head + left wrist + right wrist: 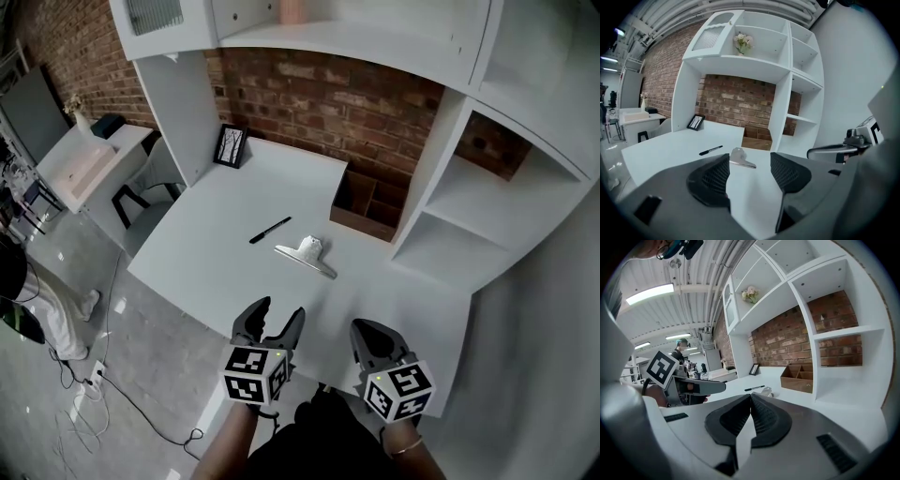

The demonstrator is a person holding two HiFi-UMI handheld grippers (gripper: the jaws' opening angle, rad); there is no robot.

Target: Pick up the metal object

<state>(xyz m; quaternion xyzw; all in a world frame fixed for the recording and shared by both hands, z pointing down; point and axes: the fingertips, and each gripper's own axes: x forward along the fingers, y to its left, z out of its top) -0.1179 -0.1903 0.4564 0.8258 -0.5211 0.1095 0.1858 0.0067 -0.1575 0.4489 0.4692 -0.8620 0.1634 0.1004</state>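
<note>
Metal object: a flat silver clip [307,255] lies on the white desk [206,253], just beside a black pen [270,230] and near the wooden organiser [369,204].
Long axis: in the head view its bar runs from upper left to lower right, with the tab on the far side towards the brick wall.
Left gripper [279,313]: jaws wide apart, nothing between the pads, held over the desk's near edge.
Right gripper [368,330]: jaws together, empty, level with the left and off to the clip's right.
Bearing: the clip sits straight ahead of the left gripper, and the left gripper view frames it in the gap between the jaws [740,158].
Nearer hand: the left, by a small margin, and it looks the readier.
Coming move, as judged: forward and slightly down, jaws closing across the bar.
</note>
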